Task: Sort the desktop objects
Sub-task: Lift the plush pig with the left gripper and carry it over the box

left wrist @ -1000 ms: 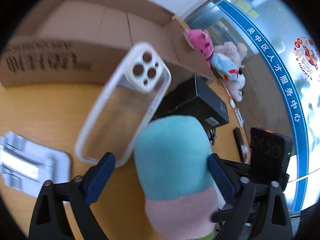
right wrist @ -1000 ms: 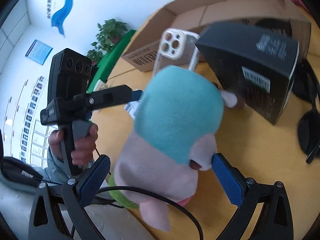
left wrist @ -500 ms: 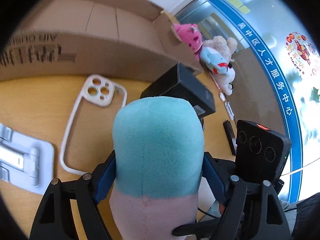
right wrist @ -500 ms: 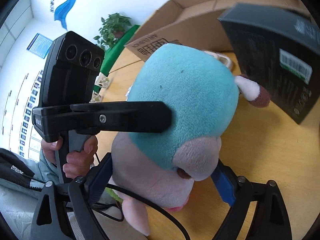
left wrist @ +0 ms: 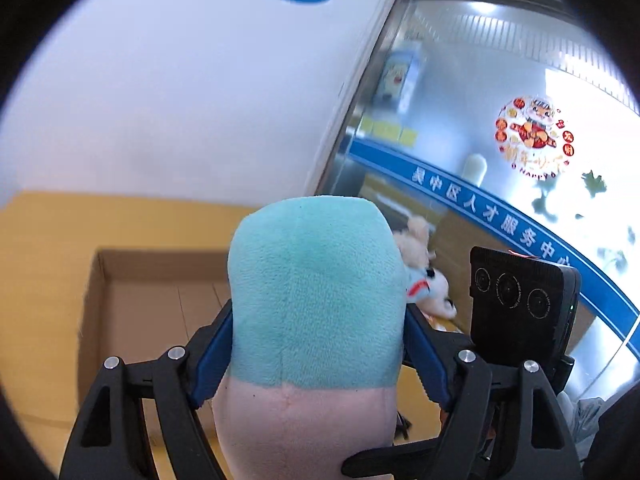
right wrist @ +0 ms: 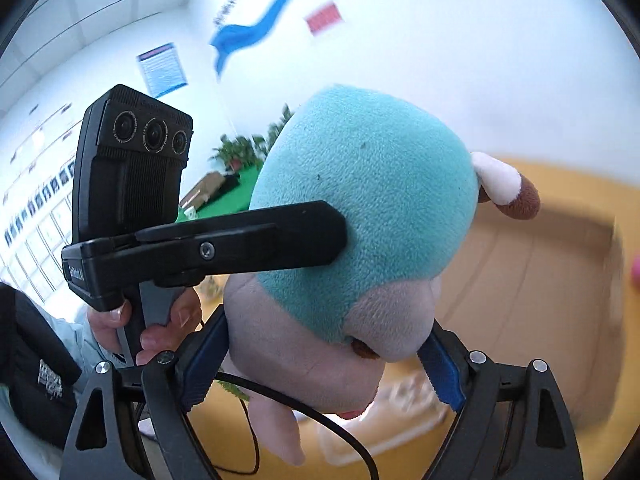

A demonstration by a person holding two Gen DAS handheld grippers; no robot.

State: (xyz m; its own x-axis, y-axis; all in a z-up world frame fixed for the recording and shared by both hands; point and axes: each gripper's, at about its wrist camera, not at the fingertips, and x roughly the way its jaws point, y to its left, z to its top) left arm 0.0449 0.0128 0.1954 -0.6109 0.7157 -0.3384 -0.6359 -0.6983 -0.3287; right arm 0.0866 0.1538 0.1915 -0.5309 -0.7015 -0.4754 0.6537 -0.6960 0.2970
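The box (left wrist: 160, 300) is the landmark here: a big open cardboard carton on the yellow desk (left wrist: 40, 240), flaps up, mouth to the ceiling. The plush (left wrist: 316, 296) hangs above and on the near side of that box, not over the opening yet by my reading. Its long axis runs up from the jaws, teal head on top, pink body below, and in the right view the box lies beyond and to the right of it.

Both grippers share the load. The left gripper (left wrist: 316, 344) clamps the plush across its middle, blue pads sunk into the fur on either side. The right gripper (right wrist: 324, 364) grips lower down, pads pressed on the pink body by the snout. Both sets of jaws stand wide, because the toy is fat, yet they are clamped on it, not free.

Neither hand looks clearly nearer the box. Small toys (left wrist: 428, 288) sit just right of the box, beyond the plush.
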